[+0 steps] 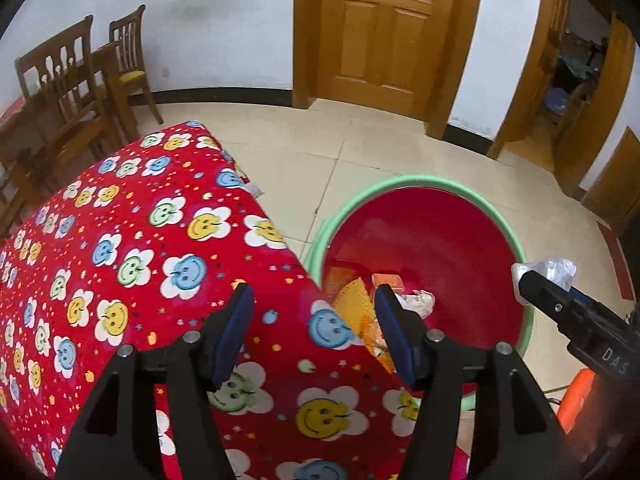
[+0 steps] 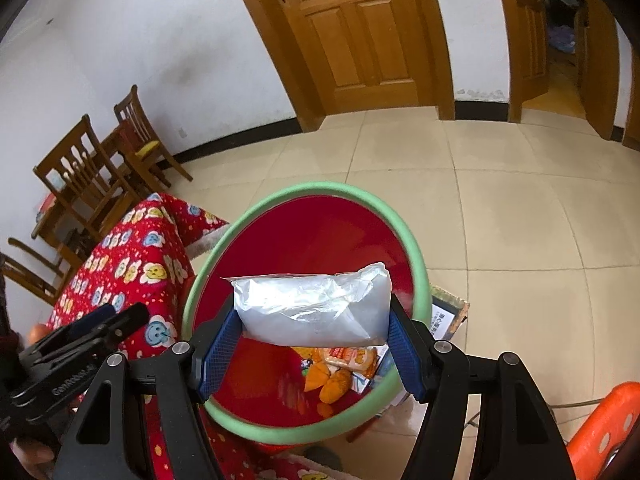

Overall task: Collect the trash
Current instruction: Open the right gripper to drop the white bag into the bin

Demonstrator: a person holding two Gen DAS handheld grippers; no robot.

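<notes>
A trash bin with a green rim and red liner stands on the floor beside the table; it also shows in the left wrist view. Orange and white wrappers lie at its bottom. My right gripper is shut on a clear crumpled plastic bag and holds it over the bin's mouth; the bag's tip shows in the left wrist view. My left gripper is open and empty over the table's corner, next to the bin.
The table wears a red cloth with smiley flowers. Wooden chairs stand at the left wall. A wooden door is behind. An orange plastic stool and a cardboard box sit near the bin.
</notes>
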